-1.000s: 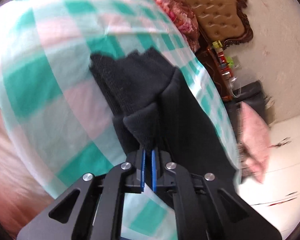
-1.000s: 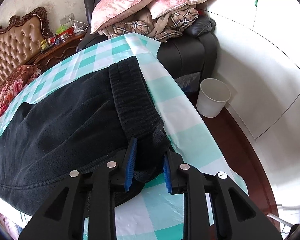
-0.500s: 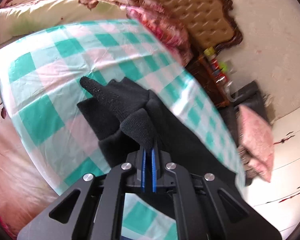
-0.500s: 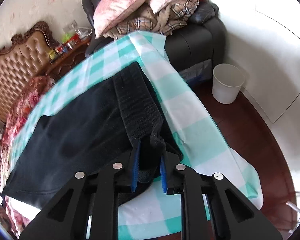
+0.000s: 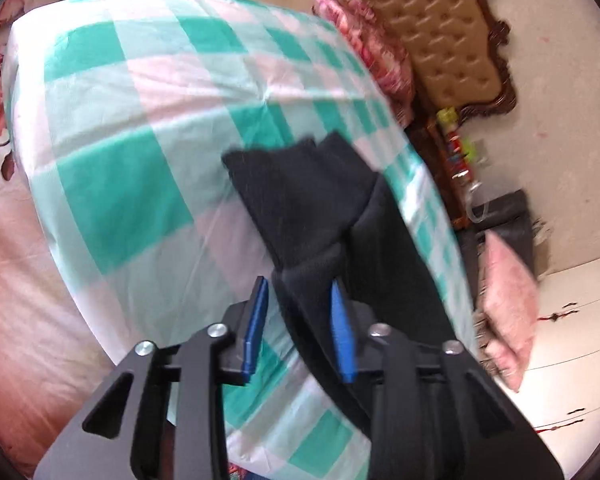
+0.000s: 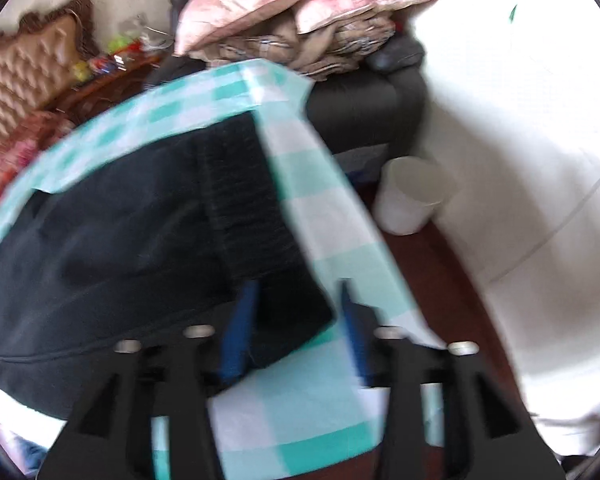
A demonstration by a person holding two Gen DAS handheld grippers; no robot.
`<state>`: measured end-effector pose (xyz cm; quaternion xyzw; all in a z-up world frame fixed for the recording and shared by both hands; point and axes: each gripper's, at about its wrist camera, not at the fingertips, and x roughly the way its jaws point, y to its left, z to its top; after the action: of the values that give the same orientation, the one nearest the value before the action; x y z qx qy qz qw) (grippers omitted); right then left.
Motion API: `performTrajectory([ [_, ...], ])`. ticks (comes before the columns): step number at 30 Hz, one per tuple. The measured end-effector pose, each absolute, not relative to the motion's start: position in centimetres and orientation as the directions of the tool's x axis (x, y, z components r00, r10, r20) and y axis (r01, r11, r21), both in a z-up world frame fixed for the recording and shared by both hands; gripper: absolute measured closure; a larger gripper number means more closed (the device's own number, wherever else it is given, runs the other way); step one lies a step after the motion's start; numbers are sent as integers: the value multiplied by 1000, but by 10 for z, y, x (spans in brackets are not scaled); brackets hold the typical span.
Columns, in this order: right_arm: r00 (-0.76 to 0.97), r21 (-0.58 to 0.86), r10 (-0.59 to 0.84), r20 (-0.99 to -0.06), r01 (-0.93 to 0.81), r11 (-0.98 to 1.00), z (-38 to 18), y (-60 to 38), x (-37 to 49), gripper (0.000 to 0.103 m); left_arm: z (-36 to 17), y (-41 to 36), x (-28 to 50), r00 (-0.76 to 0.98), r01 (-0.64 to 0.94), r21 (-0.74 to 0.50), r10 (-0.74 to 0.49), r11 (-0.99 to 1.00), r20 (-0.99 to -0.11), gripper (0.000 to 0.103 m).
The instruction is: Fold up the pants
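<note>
Two black tongs, left (image 5: 298,308) and right (image 6: 298,316), have just been opening and stand spread around a black fleece pair of pants (image 6: 112,248) lying on the green-and-white checked surface (image 5: 132,184). Withdrawing straight back should spare the fold. Blur hides whether the pads touch cloth; beyond, a white bin (image 6: 414,200).

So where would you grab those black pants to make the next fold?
Probably at the two near corners: the ribbed cuffs from the near edge with the left hand-held gripper, the ribbed waistband likewise with the right hand-held gripper. Both jaws have just been opening, the black pants lie flat, and those thick edges overhang least.
</note>
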<state>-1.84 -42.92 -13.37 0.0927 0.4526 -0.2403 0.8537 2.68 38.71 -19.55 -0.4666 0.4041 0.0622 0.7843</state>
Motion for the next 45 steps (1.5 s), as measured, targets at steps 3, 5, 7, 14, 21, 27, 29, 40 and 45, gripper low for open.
performTrajectory([
  [3, 445, -124, -401, -801, 531, 838, -123, -434, -29, 28, -191, 398, 27, 697, -460, -702, -269, 544, -665, 68],
  [5, 424, -203, -489, -763, 560, 803, -109, -435, -36, 24, -190, 406, 34, 700, -466, -692, -248, 552, -670, 70],
  [7, 438, -249, -557, -705, 582, 774, -90, -431, -42, 18, -189, 412, 41, 684, -478, -654, -219, 586, -696, 95],
  [14, 749, -134, -366, -552, 354, 926, -25, -341, -11, 17, -113, 366, 36, 646, -575, -39, 424, 818, -635, 75],
  [21, 782, 66, 236, -577, -243, 968, -26, -161, 67, 17, -135, 289, 63, 760, -234, -126, 100, 964, -643, 40],
  [27, 631, 99, 383, -674, -437, 894, -81, -21, 114, 17, -190, 310, 84, 597, -375, 21, 259, 927, -760, 13],
  [29, 563, 95, 395, -726, -487, 868, -104, 17, 127, 17, -195, 327, 80, 583, -420, -41, 234, 907, -778, 8],
  [40, 487, -41, 199, -851, -438, 898, -180, 74, 147, 13, -130, 285, 112, 716, -243, -42, 150, 969, -682, 94],
  [45, 492, -38, 199, -847, -430, 902, -184, 74, 147, 12, -165, 278, 176, 585, -161, 31, 121, 986, -802, 99],
])
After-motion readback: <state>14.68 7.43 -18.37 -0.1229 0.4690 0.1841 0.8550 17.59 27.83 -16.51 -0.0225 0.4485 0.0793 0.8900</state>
